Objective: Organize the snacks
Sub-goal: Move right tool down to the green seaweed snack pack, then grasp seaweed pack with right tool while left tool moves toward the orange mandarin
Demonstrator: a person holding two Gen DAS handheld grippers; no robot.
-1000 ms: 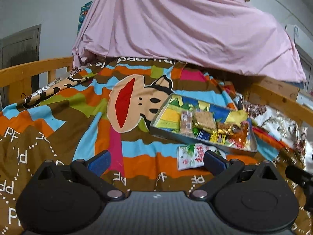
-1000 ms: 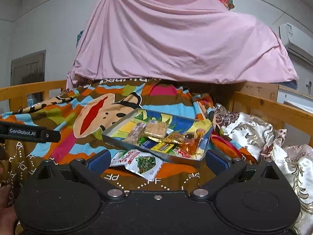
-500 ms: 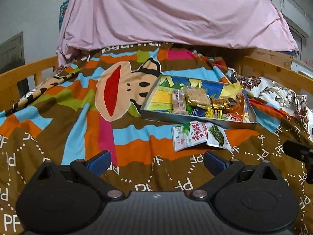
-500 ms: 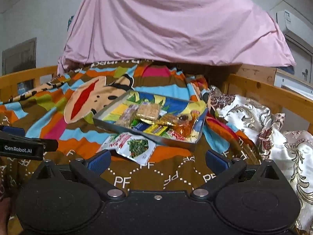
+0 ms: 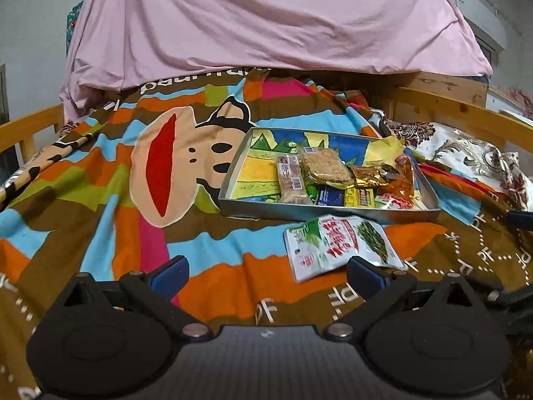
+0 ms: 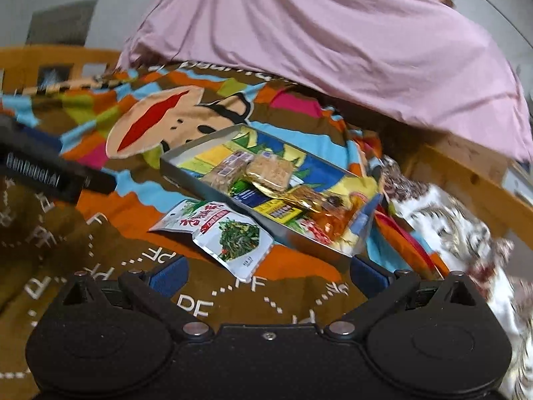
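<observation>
Hovering low over blanket [image 5: 100, 200], both grippers' jaws spread wide, empty; snack packet [image 6: 220, 233] ahead.

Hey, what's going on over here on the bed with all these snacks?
Someone is tidying snacks with a handheld gripper in each hand. Most snacks already lie in a shallow tray on the colourful blanket. One white and green snack packet lies on the blanket just in front of the tray, outside it. The left gripper and right gripper are both open, holding nothing, pointed toward that packet.
</observation>
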